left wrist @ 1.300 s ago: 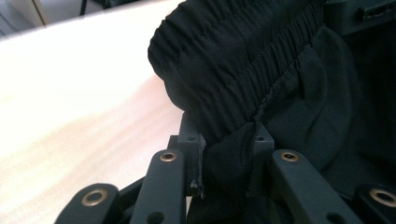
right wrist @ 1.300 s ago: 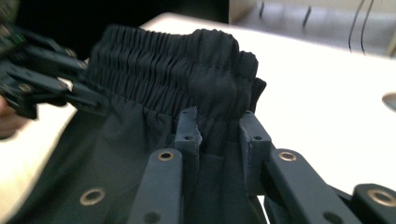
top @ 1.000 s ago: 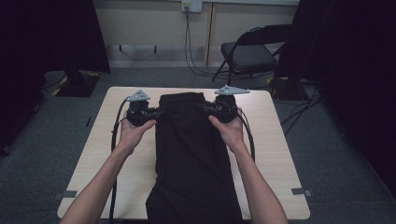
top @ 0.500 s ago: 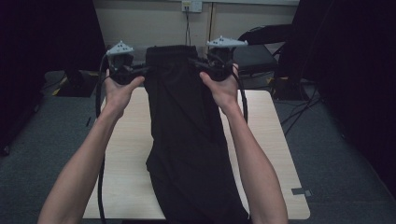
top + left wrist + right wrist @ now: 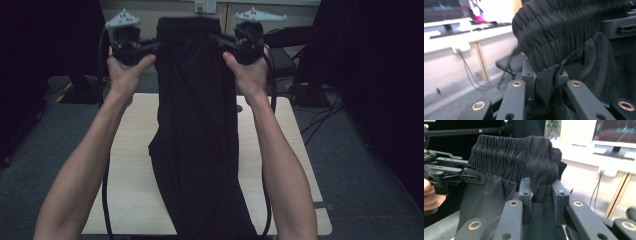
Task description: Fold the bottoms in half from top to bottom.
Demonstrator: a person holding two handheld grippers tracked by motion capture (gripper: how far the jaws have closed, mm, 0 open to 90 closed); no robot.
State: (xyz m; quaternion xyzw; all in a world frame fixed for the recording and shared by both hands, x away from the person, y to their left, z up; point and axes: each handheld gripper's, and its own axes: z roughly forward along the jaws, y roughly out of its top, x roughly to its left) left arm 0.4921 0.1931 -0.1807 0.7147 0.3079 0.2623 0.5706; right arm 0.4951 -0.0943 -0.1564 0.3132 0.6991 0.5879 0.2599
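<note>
While the person holds both grippers up at about the same height, the black trousers (image 5: 197,135) hang straight down between them, waistband (image 5: 511,157) on top and level, long axis vertical, legs trailing down over the wooden table (image 5: 130,165). The left gripper (image 5: 150,48) has its jaws nearly closed, pinching fabric just under the elastic on one side. The right gripper (image 5: 220,41) does the same on the other side, jaws clamped on a bunched fold of cloth.

trousers (image 5: 197,135) — matt black cloth, gathered waistband | table (image 5: 135,150) — pale wood-look, smooth | floor (image 5: 365,170) — grey carpet
</note>
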